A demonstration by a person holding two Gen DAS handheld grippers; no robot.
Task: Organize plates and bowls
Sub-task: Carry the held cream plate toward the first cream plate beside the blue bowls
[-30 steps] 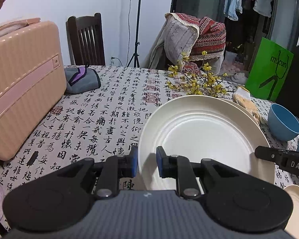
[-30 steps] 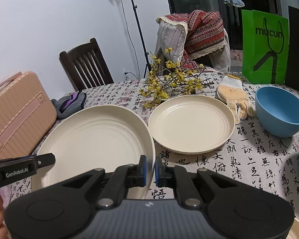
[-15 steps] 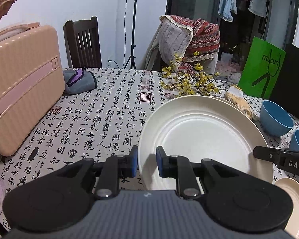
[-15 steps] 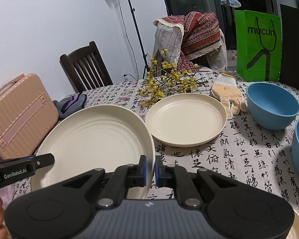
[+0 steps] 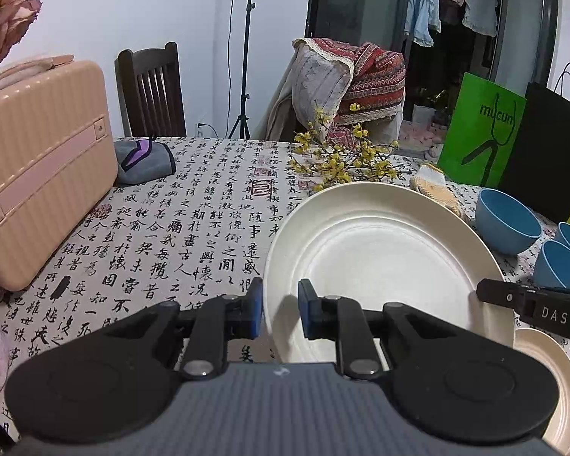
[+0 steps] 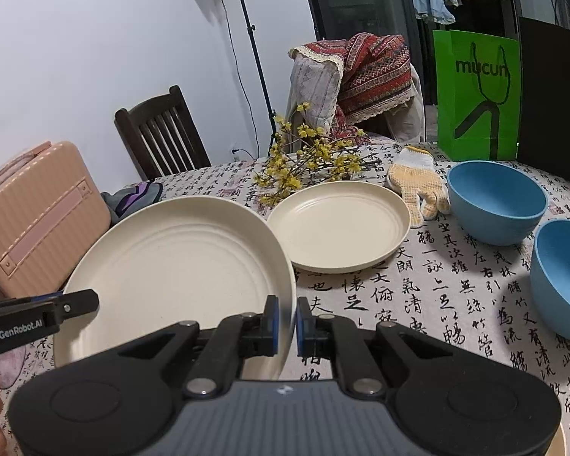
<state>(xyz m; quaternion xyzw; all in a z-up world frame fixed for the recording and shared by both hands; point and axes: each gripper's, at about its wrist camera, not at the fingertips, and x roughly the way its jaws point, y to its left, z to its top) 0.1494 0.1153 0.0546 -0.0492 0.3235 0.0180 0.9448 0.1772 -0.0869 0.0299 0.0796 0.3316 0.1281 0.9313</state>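
Observation:
A large cream plate (image 5: 380, 262) (image 6: 178, 266) is carried between both grippers, gripped at opposite rims. My left gripper (image 5: 281, 307) is shut on its left rim, and my right gripper (image 6: 287, 317) is shut on its right rim. Each gripper shows in the other's view, the right gripper (image 5: 532, 307) and the left gripper (image 6: 38, 315). A smaller cream plate (image 6: 338, 228) lies on the table just beyond, its left edge hidden by the large plate. Blue bowls (image 6: 497, 205) (image 6: 562, 269) stand to the right. Another cream plate (image 5: 551, 372) peeks in at the near right.
A pink hard case (image 5: 38, 167) stands at the left with a grey pouch (image 5: 144, 159) behind it. A yellow flower branch (image 6: 307, 163) and a knitted glove (image 6: 414, 182) lie behind the plates. A green bag (image 6: 475, 95) stands at the far right, and chairs stand beyond the table.
Both grippers have moved together with the large plate between them. The table's things have slid left in both views, and more blue bowls show at the right.

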